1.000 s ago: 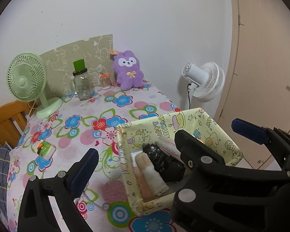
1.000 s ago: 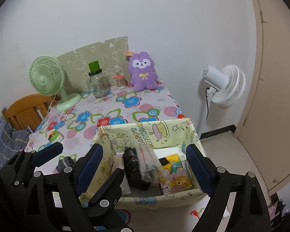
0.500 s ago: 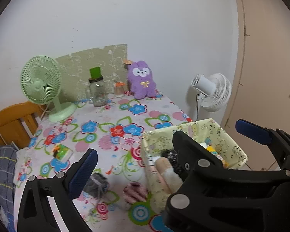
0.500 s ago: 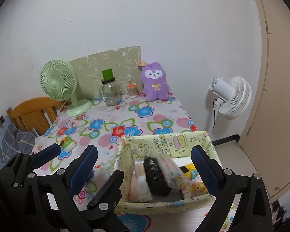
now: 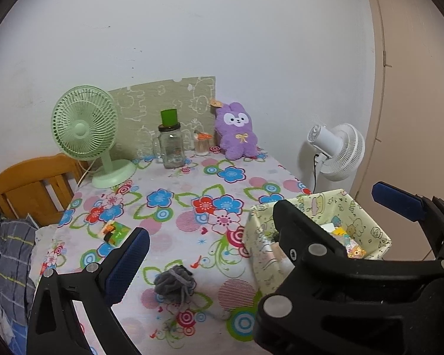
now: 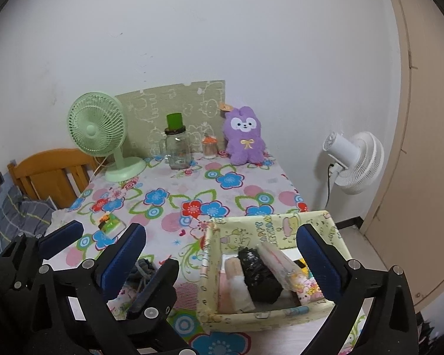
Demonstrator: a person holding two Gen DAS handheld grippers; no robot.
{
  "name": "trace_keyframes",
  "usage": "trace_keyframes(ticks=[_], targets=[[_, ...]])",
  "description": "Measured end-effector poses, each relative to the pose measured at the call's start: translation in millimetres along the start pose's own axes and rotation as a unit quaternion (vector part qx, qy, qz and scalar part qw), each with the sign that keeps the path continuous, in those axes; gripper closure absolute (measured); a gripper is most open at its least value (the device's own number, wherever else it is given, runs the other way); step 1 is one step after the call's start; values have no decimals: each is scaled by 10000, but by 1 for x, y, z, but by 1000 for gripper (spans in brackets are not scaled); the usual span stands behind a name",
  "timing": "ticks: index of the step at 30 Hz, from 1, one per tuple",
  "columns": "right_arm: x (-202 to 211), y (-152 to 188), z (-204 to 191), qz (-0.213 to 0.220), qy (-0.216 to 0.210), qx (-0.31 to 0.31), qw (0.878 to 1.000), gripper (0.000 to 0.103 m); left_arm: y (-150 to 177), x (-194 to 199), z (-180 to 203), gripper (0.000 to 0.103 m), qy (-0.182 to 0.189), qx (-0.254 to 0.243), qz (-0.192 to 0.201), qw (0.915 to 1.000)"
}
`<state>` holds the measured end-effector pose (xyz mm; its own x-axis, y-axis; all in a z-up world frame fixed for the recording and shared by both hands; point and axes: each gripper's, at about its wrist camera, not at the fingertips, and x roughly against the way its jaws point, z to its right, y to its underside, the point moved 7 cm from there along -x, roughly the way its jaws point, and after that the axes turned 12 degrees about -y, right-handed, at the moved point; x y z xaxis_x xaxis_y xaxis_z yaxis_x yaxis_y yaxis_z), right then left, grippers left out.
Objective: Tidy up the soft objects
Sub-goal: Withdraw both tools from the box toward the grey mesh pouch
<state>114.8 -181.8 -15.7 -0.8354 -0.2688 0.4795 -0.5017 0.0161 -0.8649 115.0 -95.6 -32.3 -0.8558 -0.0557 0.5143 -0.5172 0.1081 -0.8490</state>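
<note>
Soft, even indoor light fills both views; shadows are faint, focus is sharp, and fisheye bending darkens into black corners.

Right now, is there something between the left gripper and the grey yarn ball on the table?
Nothing visible does. The grey yarn ball lies alone on the flowered tablecloth, in front of the open left gripper. The yellow box stands to its right, apart.
</note>
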Motion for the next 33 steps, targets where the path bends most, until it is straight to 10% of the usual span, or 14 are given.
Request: trace_keyframes(ticks=[33], targets=[[-78, 30, -84, -417, -607, 150, 9972, 0, 48, -50, -95, 0, -591, 348, -629, 9957]])
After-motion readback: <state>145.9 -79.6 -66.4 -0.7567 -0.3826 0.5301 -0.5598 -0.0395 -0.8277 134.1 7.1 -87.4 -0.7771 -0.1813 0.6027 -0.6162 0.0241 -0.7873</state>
